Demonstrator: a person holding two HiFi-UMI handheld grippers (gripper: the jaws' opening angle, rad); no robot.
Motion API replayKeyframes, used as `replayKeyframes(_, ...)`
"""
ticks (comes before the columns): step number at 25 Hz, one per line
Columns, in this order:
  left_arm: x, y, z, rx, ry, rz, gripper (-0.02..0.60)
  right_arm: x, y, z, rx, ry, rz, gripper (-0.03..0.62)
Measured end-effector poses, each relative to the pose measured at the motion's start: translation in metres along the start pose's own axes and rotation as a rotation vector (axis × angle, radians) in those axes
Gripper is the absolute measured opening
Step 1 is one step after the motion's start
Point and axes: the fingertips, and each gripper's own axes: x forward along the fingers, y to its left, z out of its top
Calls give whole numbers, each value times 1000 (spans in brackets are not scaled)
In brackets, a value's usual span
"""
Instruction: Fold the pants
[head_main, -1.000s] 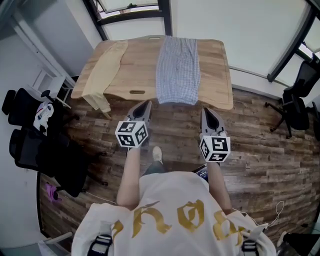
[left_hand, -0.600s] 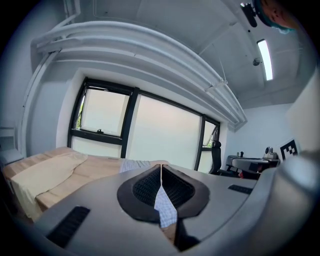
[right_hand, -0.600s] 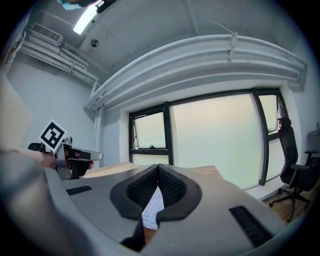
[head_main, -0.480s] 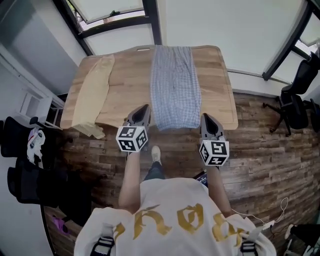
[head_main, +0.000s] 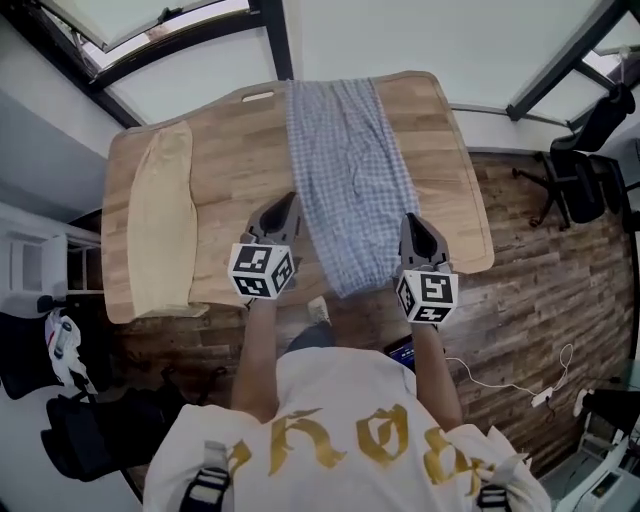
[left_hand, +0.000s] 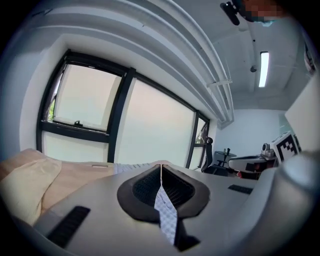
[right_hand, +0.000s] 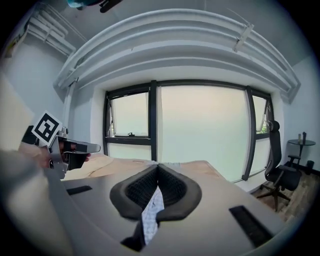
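Note:
Blue-and-white checked pants (head_main: 345, 170) lie lengthwise down the middle of the wooden table (head_main: 230, 150), and their near end hangs over the front edge. My left gripper (head_main: 285, 203) is at the pants' left edge and my right gripper (head_main: 410, 222) at their right edge, both over the tabletop. In the left gripper view the jaws (left_hand: 161, 167) are shut with a strip of checked cloth (left_hand: 165, 210) pinched between them. The right gripper (right_hand: 158, 167) is shut the same way on checked cloth (right_hand: 151, 210).
A beige garment (head_main: 160, 220) lies along the table's left side. Office chairs (head_main: 575, 170) stand on the wooden floor at the right, and a black chair (head_main: 90, 440) at the lower left. Windows run behind the table. A cable (head_main: 500, 385) lies on the floor.
Both grippers have moved forward from in front of the table to over its top, beside the pants. The table now fills more of the head view. Both jaws stayed shut.

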Motion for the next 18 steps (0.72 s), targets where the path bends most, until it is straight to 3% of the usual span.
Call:
replayKeyframes(4, 34, 19, -7, 6, 37, -70, 40, 23, 6, -12, 9, 46, -58, 21)
replayKeyframes(10, 61, 22, -16, -22, 71, -108, 40, 26, -5, -14, 21, 56, -118, 21)
replayKeyframes(18, 66, 17, -15, -15, 78, -116, 40, 24, -3, -17, 31, 60, -104, 21)
